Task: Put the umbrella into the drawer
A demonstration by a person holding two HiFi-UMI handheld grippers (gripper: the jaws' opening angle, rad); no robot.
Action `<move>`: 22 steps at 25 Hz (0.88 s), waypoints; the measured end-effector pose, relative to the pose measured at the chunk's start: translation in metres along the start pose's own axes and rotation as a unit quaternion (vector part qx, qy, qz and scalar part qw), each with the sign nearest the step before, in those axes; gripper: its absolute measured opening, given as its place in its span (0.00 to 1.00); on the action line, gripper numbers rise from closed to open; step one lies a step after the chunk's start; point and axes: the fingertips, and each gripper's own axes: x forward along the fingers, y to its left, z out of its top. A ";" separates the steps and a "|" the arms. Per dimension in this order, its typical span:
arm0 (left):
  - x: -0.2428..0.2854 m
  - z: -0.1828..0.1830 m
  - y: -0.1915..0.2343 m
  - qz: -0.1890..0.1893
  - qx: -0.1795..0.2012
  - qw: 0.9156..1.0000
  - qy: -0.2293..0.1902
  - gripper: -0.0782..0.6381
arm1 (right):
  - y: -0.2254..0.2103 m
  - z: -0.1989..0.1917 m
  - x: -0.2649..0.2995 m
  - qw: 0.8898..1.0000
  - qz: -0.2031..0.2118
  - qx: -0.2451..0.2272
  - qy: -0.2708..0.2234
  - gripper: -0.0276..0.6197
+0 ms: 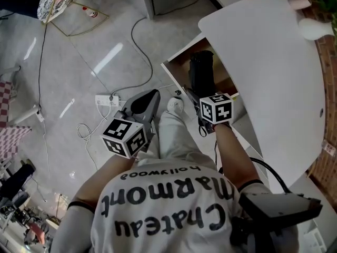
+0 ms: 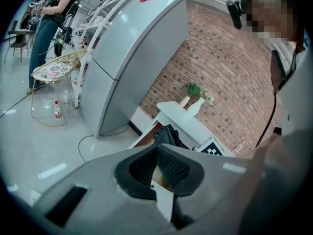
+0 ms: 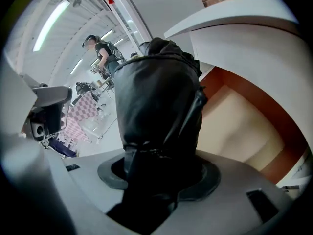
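In the head view, my right tongs (image 1: 198, 95) are near the middle of the frame and are clenched on the black umbrella (image 1: 201, 67). The umbrella points up the frame, over the open drawer (image 1: 171, 74) under the white top (image 1: 263, 73). My left tongs (image 1: 149, 98) are lower and to the left, over the floor, apart from the drawer. In the left gripper view, the jaws of the left tongs (image 2: 157, 150) meet at the tips and nothing is between them; above them, in the middle of the frame, I see the umbrella (image 2: 167, 134) at the drawer (image 2: 145, 139). In the right gripper view, the right tongs (image 3: 159, 173) grasp the lower end of the umbrella (image 3: 159, 97), which fills the centre, and the brown inside of the drawer (image 3: 239, 126) is at the right behind it. I judge the task more than half done: the drawer is open and the umbrella is at its mouth, but it is not yet laid inside and not yet released.
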 end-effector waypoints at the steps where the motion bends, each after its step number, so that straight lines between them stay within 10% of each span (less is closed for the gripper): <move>1: -0.001 -0.001 0.001 0.001 -0.001 1.000 0.000 0.13 | -0.002 -0.001 0.003 1.000 -0.003 0.001 0.004 0.41; 22: -0.005 -0.011 0.029 0.029 -0.019 0.999 -0.002 0.13 | -0.040 -0.016 0.041 0.996 -0.035 0.067 0.047 0.41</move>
